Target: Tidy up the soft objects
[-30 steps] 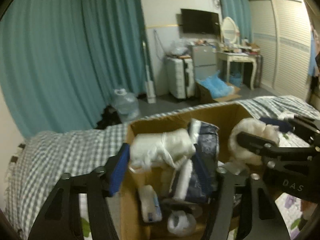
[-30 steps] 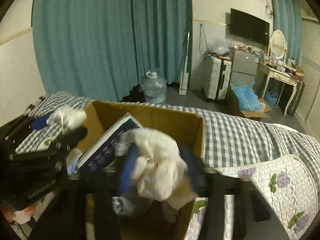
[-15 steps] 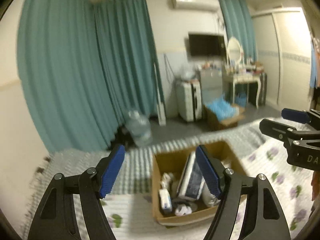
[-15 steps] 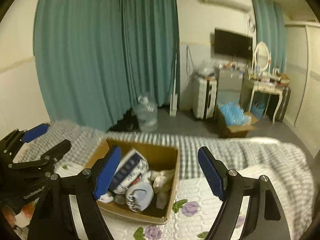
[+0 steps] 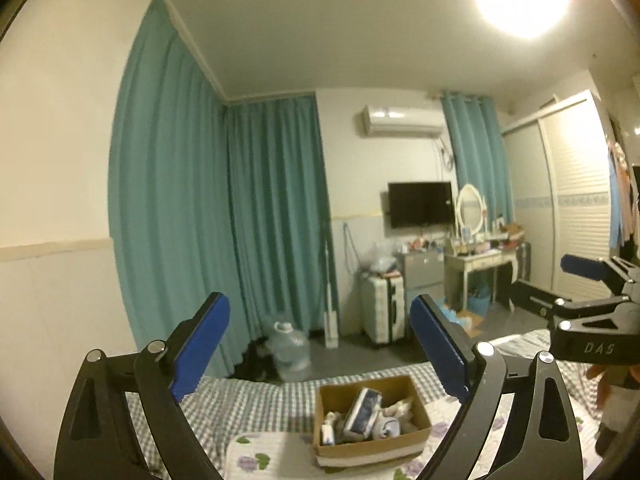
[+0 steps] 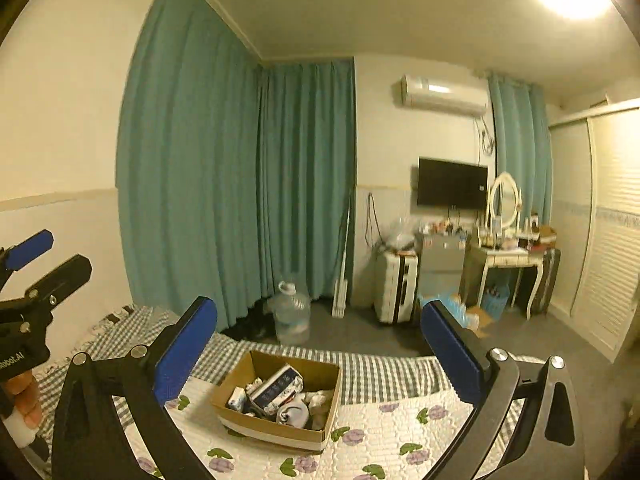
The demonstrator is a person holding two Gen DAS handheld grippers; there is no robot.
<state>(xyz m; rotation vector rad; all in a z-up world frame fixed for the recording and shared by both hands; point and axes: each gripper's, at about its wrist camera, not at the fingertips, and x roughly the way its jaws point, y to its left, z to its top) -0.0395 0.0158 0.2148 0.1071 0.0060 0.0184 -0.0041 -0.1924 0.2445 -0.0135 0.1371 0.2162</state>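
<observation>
A brown cardboard box (image 5: 416, 432) (image 6: 236, 384) sits on the bed, holding white soft items (image 5: 386, 426) (image 6: 294, 412) and a dark blue and white pack (image 5: 362, 406) (image 6: 278, 386). My left gripper (image 5: 320, 350) is open and empty, held high above and behind the box. My right gripper (image 6: 320, 354) is open and empty too, well above the box. Each gripper shows at the edge of the other's view, the right one in the left wrist view (image 5: 556, 288) and the left one in the right wrist view (image 6: 48, 256).
The bed has a flowered white quilt (image 6: 380, 436) and a grey checked blanket (image 5: 248, 400). Behind it stand teal curtains (image 5: 272, 220), a water jug (image 6: 290, 316), a white suitcase (image 6: 396, 286), a dressing table (image 6: 508, 256) and a wardrobe (image 5: 576, 200).
Both grippers let go of white soft items into the box, opened, and drew up and back far from it. The box now looks small below.
</observation>
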